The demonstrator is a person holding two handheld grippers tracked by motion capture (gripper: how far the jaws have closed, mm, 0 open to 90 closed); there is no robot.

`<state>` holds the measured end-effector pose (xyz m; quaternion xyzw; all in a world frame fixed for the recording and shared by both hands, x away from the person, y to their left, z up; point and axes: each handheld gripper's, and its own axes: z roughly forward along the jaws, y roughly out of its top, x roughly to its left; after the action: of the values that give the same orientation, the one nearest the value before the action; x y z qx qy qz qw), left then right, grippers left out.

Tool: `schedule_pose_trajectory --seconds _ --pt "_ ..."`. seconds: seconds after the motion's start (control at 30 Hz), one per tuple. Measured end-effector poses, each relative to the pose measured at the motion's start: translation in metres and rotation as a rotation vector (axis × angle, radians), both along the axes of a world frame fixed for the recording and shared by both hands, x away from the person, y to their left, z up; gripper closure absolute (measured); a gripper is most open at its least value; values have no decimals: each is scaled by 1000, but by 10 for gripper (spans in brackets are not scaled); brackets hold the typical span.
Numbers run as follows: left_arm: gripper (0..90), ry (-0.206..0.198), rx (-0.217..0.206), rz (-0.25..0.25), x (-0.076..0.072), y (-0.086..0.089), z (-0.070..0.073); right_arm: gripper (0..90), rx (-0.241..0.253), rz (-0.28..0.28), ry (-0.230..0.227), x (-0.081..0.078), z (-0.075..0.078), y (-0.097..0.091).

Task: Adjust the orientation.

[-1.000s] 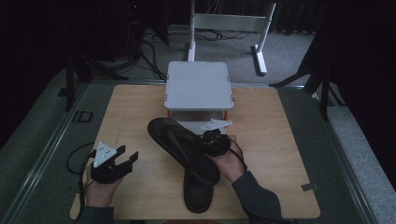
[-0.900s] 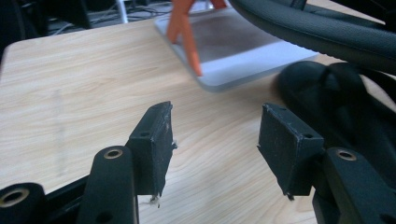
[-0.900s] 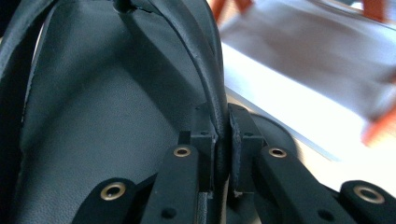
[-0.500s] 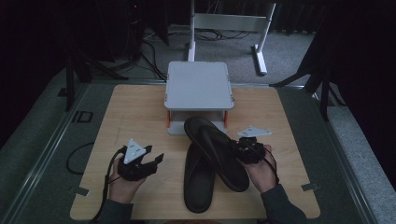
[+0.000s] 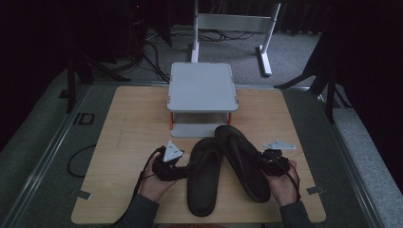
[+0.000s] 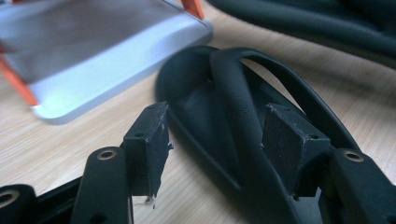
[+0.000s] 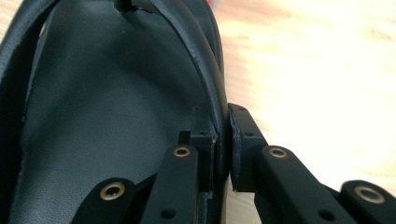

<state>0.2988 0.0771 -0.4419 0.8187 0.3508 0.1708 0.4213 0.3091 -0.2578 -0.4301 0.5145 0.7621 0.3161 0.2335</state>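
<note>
Low in the frame, the right gripper (image 5: 266, 160) pinched the right sandal's (image 5: 242, 161) edge, while the left gripper (image 5: 183, 172), jaws just widening, straddled the left sandal's (image 5: 204, 178) edge unclamped.

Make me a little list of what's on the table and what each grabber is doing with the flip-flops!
table: wooden table top
rack: small grey shelf rack with orange legs, at the far middle of the table
left sandal: black left sandal flat on the table
right sandal: black right sandal, angled, its toe near the rack
left gripper: left gripper jaws apart, astride the left sandal's strap, pads not pressing; jaws have just been opening
right gripper: right gripper shut on the right sandal's edge
</note>
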Motion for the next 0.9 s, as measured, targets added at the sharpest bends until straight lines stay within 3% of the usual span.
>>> schedule_pose_trajectory --seconds 0.27,0.37,0.47,0.6,0.67,0.8,0.9 --pt "420 42 34 -26 17 -24 -14 819 -75 -72 21 2 -23 -8" --pt "434 54 47 -26 20 -27 -17 814 -80 -83 37 3 -29 -10" --pt "447 66 55 -29 21 -29 -20 788 -90 -67 48 3 -33 -7" --pt "456 72 49 -30 23 -30 -21 609 -48 -18 43 3 -30 -7" --pt "467 77 49 -35 24 -31 -22 555 -49 10 19 5 -24 -5" --pt "507 93 38 -40 28 -35 -25 529 -42 59 10 20 -18 -1" --pt "573 100 30 -53 29 -37 -25 550 -17 82 53 35 -21 -1"
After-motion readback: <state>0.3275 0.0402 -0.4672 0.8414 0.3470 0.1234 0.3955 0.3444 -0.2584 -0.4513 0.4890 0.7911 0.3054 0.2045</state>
